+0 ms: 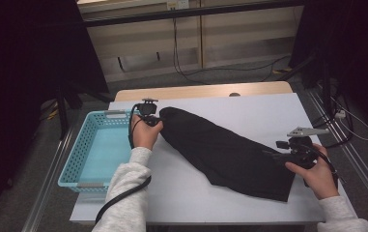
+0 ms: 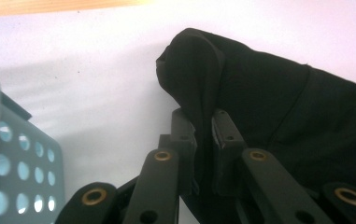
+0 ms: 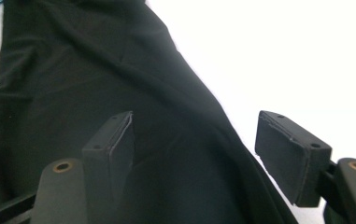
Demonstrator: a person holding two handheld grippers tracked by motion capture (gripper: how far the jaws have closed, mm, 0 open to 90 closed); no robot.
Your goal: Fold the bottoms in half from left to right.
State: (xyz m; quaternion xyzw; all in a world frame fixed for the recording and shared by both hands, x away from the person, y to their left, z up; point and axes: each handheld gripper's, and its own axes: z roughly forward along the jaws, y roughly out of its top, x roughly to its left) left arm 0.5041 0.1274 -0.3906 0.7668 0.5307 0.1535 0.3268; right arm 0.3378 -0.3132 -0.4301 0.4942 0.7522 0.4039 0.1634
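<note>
A long black cloth [image 1: 225,154] lies slantwise across the white table [image 1: 254,108], from back left to front right. At its far left end my left gripper [image 1: 156,118] is shut on a raised fold. In the left gripper view the jaws [image 2: 202,121] pinch that fold of the cloth [image 2: 269,93] and lift it a little off the table. My right gripper [image 1: 274,153] is at the cloth's near right end. In the right gripper view it [image 3: 194,135] stands open over the cloth [image 3: 96,70], whose edge runs between the pads [image 3: 115,149] without being pressed.
A light blue perforated basket [image 1: 75,154] stands at the table's left edge, close to my left hand, and its wall [image 2: 21,168] also appears in the left gripper view. A wooden strip [image 1: 201,91] borders the table's far side. Cables lie on the floor beyond.
</note>
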